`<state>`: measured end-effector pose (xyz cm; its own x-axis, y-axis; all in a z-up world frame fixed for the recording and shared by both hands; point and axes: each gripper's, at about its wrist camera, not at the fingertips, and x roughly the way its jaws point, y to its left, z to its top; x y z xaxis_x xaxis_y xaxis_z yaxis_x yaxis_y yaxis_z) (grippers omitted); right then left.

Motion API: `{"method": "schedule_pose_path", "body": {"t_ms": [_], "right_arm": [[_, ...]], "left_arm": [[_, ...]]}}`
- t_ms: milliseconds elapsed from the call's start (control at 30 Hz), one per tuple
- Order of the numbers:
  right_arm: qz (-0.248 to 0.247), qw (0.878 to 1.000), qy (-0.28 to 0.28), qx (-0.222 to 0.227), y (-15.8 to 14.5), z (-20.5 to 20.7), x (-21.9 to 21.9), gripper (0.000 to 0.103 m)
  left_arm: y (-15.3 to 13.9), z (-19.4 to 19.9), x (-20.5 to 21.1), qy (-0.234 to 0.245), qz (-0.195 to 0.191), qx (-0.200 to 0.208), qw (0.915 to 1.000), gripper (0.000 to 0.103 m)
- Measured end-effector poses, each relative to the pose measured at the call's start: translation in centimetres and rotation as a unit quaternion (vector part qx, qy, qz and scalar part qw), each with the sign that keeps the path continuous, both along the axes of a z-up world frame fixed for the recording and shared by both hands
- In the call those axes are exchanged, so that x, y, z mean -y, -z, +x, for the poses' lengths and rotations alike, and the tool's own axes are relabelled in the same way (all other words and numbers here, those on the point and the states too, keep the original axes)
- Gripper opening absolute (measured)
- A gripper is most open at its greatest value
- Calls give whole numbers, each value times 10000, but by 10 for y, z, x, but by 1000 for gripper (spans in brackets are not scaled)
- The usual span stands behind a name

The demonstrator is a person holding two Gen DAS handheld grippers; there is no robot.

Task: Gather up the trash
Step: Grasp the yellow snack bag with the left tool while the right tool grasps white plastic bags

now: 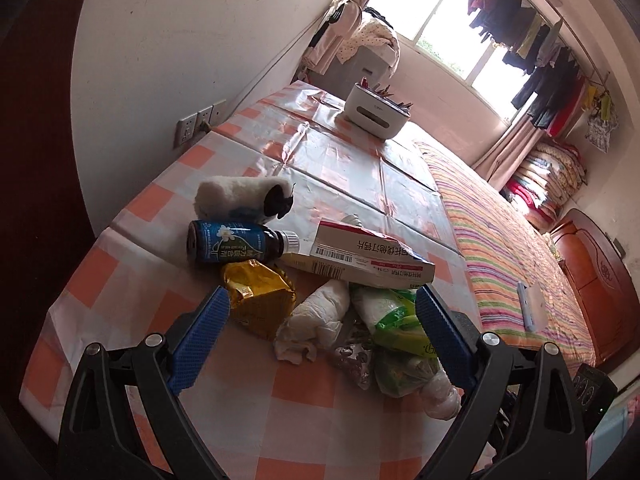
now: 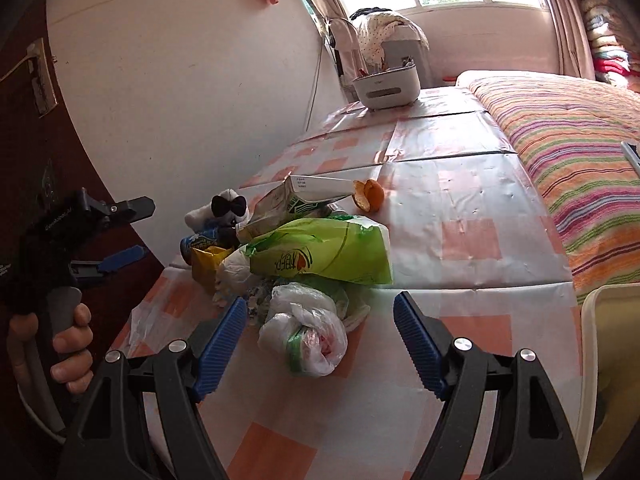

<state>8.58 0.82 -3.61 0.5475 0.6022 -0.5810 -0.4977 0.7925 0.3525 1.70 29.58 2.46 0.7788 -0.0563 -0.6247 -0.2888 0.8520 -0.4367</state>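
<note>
A pile of trash lies on the checked tablecloth (image 1: 132, 280). In the left wrist view I see a crumpled white tissue (image 1: 316, 320), a yellow wrapper (image 1: 260, 300), a green bag (image 1: 396, 316), a dark bottle (image 1: 236, 242) and a medicine box (image 1: 360, 260). My left gripper (image 1: 322, 300) is open, just above and around the tissue and wrapper. In the right wrist view a knotted clear plastic bag (image 2: 308, 334) lies in front of the green bag (image 2: 328, 254). My right gripper (image 2: 320, 310) is open around the plastic bag. An orange peel (image 2: 370, 195) lies behind the pile.
A plush sheep toy (image 1: 244, 200) lies at the pile's left. A white caddy (image 1: 376, 112) stands at the table's far end. A striped bed (image 1: 512, 256) runs along the right side. The wall is to the left. The left gripper shows in the right wrist view (image 2: 120, 232).
</note>
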Motion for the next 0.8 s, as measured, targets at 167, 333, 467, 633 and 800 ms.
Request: {"method": "schedule_pose_path", "body": {"t_ms": [167, 333, 467, 633, 800], "right_arm": [[-301, 9988, -237, -289, 14, 17, -23, 74], [-502, 9961, -412, -601, 29, 26, -33, 41], [-516, 9965, -415, -504, 27, 19, -30, 37], [-177, 9966, -389, -708, 29, 14, -18, 37], [10, 9969, -332, -714, 26, 11, -9, 37]], "left_arm": [[4, -5, -15, -256, -43, -121, 9996, 92], [14, 4, -17, -384, -30, -424, 9984, 92], [30, 14, -21, -505, -166, -773, 9956, 92], [47, 27, -16, -480, -191, -1091, 9927, 92], [50, 41, -5, -599, 450, -1223, 9897, 92]]}}
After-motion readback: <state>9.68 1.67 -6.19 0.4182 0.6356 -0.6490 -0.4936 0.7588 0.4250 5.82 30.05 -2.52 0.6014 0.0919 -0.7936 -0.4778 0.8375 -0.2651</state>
